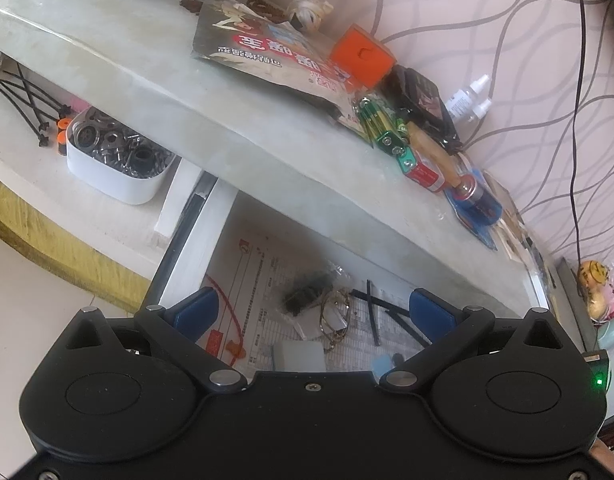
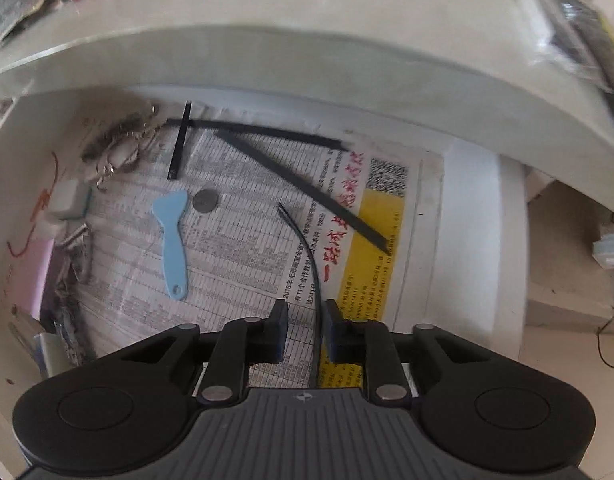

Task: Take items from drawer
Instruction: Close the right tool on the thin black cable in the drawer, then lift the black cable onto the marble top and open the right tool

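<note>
Right gripper (image 2: 305, 330) slightly parted around black cable tie (image 2: 307, 248), pads not pressing.
Left gripper (image 1: 313, 312) wide open, empty; drawer (image 2: 467, 208) holds newspaper (image 2: 247, 248), blue scraper (image 2: 173, 240), coin (image 2: 205, 201).

Pulled open beneath the worktop: white drawer (image 2: 471, 200), lined with printed newspaper (image 2: 243, 248). Scattered on the paper: black cable ties (image 2: 307, 184), a coin (image 2: 205, 201), a light-blue plastic scraper (image 2: 171, 236), tangled keyrings (image 2: 119, 148) at the back-left corner.

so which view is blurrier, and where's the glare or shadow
Right wrist view: motion smear toward the edges, sharper on the light blue plastic scraper; glare streaks on the glossy white countertop. Left wrist view: sharper, but the countertop shades the open drawer's back.
</note>
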`<state>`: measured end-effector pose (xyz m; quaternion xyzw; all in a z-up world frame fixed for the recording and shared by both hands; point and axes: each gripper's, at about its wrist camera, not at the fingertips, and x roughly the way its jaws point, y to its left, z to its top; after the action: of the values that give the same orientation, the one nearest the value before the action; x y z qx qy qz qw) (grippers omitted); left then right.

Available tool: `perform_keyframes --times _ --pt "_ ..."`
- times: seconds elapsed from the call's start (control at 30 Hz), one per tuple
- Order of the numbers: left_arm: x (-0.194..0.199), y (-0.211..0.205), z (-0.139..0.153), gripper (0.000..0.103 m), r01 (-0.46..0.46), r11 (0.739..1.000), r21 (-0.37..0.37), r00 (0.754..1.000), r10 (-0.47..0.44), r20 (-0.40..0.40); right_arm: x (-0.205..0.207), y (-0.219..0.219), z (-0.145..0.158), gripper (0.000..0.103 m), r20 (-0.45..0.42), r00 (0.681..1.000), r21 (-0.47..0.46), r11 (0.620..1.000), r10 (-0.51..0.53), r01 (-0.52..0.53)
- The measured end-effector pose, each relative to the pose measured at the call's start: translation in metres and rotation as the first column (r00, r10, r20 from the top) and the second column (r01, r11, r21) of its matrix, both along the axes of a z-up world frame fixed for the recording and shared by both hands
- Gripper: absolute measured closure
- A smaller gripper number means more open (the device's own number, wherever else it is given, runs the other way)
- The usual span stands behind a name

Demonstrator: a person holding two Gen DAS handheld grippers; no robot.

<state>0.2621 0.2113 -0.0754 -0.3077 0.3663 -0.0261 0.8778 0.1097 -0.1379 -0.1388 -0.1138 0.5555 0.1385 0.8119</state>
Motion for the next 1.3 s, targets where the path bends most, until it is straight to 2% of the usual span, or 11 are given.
perform_keyframes --times 0.13,0.17,0.43,0.67,0.73,0.8,0.87,0.97,1.07,1.17,1.3 --pt "0.002 -0.001 0.000 0.000 -0.002 1.000 0.002 1.000 0.002 0.000 -0.001 0.002 -0.001 0.092 -0.002 0.999 -0.031 0.999 0.033 -0.034" --pt "0.002 -0.001 0.000 0.000 -0.002 1.000 0.002 1.000 0.002 0.000 -0.002 0.001 0.000 0.098 -0.002 0.999 -0.033 0.999 0.032 -0.032" --pt "0.003 -0.002 0.000 0.000 -0.001 1.000 0.006 1.000 0.001 -0.001 -0.022 -0.006 0.015 0.099 0.023 1.000 0.051 0.999 -0.008 0.006" --pt "0.006 -0.004 0.000 0.000 -0.002 1.000 0.015 1.000 0.002 -0.004 -0.061 -0.003 0.079 0.099 0.134 0.991 0.153 0.988 0.000 -0.021" --pt "0.006 -0.005 0.000 0.000 -0.002 1.000 0.019 1.000 0.002 -0.005 -0.068 -0.007 0.104 0.099 0.190 0.982 0.190 0.982 -0.019 -0.017" --pt "0.006 -0.006 0.000 0.000 0.000 1.000 0.028 1.000 0.000 -0.009 -0.070 -0.014 0.132 0.099 0.280 0.958 0.195 0.981 -0.056 0.000" --pt "0.007 -0.007 0.000 0.000 0.002 0.999 0.037 1.000 -0.002 -0.012 -0.062 -0.025 0.155 0.099 0.372 0.923 0.168 0.985 -0.102 0.041" --pt "0.007 -0.007 0.000 0.000 0.003 0.999 0.036 1.000 -0.002 -0.012 -0.034 -0.059 0.165 0.099 0.427 0.883 0.113 0.980 -0.196 0.163" --pt "0.006 -0.007 0.000 0.000 0.003 0.999 0.034 1.000 -0.002 -0.012 -0.006 -0.093 0.169 0.099 0.462 0.841 0.066 0.957 -0.281 0.283" --pt "0.007 -0.008 0.000 0.000 0.003 0.999 0.047 1.000 -0.002 -0.016 0.019 -0.117 0.154 0.099 0.425 0.844 0.056 0.940 -0.327 0.336" --pt "0.009 -0.011 0.001 0.000 0.004 0.998 0.066 1.000 -0.002 -0.024 0.030 -0.114 0.146 0.099 0.420 0.855 0.072 0.950 -0.305 0.304"
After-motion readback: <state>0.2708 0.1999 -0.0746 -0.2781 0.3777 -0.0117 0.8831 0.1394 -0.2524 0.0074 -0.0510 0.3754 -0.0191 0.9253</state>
